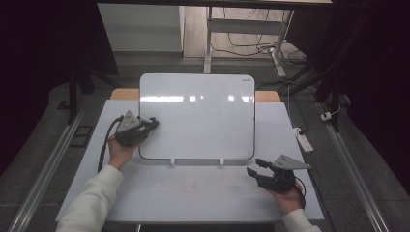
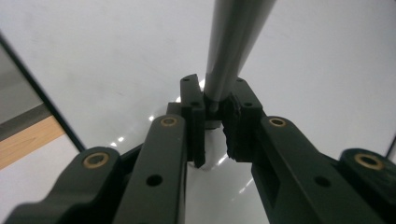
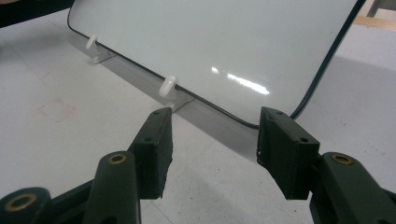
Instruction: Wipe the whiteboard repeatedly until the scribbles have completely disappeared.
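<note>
1. A white table (image 1: 193, 193) fills the middle of the high view, its top pale and matte, with a faint reddish square mark (image 1: 189, 188) near the front centre.
2. A whiteboard (image 1: 198, 116) leans tilted on the table, its lower edge resting in two small white clips (image 1: 172, 162); ceiling lights glare across its glossy face.
3. The left gripper (image 1: 151, 123) sits at the board's left edge, over its surface. In the left gripper view its jaws are nearly together, clamped on the end of a slim grey rod (image 2: 233, 42), perhaps a marker, which rises away from the board.
4. The right gripper (image 1: 256, 166) hovers over the table front right, just below the board's lower right corner, jaws wide apart and holding nothing.
5. Behind the table lie a grey floor, a white desk frame (image 1: 241, 29), loose cables and a power strip (image 1: 303, 139); dark curtains flank both sides.
</note>
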Demonstrator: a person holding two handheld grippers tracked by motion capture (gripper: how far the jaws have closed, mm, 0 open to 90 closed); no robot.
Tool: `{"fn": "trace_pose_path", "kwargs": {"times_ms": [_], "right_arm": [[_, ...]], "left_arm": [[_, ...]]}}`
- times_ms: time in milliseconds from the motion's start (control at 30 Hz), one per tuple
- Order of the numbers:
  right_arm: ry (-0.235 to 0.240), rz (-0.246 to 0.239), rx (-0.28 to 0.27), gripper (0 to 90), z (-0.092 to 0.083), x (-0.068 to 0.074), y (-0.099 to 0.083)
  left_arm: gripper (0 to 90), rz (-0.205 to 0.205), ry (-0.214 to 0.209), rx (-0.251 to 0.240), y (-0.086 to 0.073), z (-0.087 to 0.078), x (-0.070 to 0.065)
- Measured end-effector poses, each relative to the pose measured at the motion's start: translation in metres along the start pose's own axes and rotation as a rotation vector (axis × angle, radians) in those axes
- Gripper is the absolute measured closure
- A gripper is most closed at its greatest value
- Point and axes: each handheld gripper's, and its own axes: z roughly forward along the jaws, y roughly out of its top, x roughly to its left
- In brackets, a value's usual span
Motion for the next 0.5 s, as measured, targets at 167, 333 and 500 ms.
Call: {"fn": "trace_pose_path", "kwargs": {"times_ms": [167, 333, 500], "right_arm": [[0.002, -0.001, 0.01, 45.4, 0.002, 0.0, -0.002], [0.002, -0.002, 0.001, 45.4, 0.0, 0.001, 0.0], [0.004, 0.001, 0.009, 45.4, 0.003, -0.001, -0.002]], "left_arm": [[78.2, 0.041, 0.063, 0.002, 0.0, -0.004, 0.0], [78.2, -0.081, 0.101, -0.037, 0.0, -0.017, 0.033], [78.2, 0.022, 0.02, 0.007, -0.007, -0.007, 0.001]]}}
